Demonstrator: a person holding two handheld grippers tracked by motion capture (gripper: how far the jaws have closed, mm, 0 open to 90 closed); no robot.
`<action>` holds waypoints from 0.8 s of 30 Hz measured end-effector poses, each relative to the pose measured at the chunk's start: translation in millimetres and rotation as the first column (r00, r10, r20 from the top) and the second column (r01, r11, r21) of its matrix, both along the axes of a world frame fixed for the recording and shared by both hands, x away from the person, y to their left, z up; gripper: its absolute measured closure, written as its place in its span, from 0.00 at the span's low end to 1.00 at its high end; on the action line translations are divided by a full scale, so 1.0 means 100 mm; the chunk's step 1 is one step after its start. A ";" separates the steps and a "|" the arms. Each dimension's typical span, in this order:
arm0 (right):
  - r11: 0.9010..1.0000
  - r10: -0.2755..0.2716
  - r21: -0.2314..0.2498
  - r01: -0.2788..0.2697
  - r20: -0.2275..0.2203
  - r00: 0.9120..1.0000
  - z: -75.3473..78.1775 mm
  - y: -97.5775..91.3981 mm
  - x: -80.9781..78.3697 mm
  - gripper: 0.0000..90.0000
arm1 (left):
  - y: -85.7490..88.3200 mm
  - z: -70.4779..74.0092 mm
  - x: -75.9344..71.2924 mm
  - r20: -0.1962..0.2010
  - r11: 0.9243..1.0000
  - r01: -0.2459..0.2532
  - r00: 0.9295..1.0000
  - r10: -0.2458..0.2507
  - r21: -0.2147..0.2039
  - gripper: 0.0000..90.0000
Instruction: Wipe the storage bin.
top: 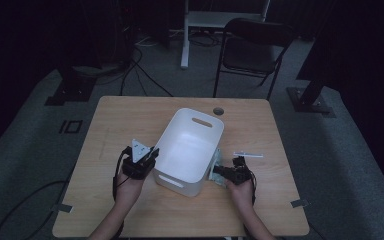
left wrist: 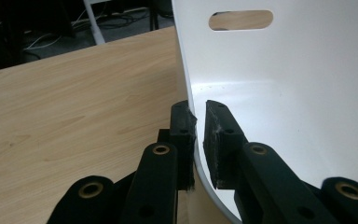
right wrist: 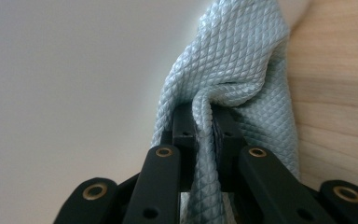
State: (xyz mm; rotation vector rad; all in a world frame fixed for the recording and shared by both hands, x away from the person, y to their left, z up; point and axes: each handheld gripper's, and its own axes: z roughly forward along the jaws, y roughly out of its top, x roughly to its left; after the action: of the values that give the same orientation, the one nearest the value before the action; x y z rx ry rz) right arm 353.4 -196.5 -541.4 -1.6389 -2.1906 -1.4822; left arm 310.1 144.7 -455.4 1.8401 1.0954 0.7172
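Cloth held against the outer side of the bin, bin pinned from the other side.

High view: white plastic bin (top: 190, 150) between the hands, right gripper (top: 219, 172) at its wall.
Left gripper view: left gripper (left wrist: 199, 128) clamps the rim.
Right gripper view: jaws pinch a pale blue diamond-textured cloth (right wrist: 233, 79) touching the wall.
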 end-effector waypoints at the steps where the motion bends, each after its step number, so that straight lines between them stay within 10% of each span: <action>1: 1.000 0.004 0.012 -0.004 0.007 1.000 0.04 0.00 -0.03 0.92 | 0.00 0.00 0.00 0.002 1.000 -0.004 1.000 0.004 0.002 0.91; 14: 0.984 0.112 0.115 -0.137 0.201 0.973 0.62 0.04 -0.54 0.92 | -0.02 -0.01 0.00 0.004 1.000 0.000 1.000 0.000 -0.005 0.91; 24: 0.992 0.083 0.080 -0.095 0.144 0.986 0.41 0.05 -0.43 0.92 | 0.00 -0.01 0.01 -0.003 1.000 0.030 1.000 -0.030 -0.010 0.91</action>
State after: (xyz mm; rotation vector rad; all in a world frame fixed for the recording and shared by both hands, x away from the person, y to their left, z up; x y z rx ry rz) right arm 310.2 -191.8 -500.6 -1.4329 -2.2007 -1.6890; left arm 311.5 144.6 -456.3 1.8460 1.0699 0.6907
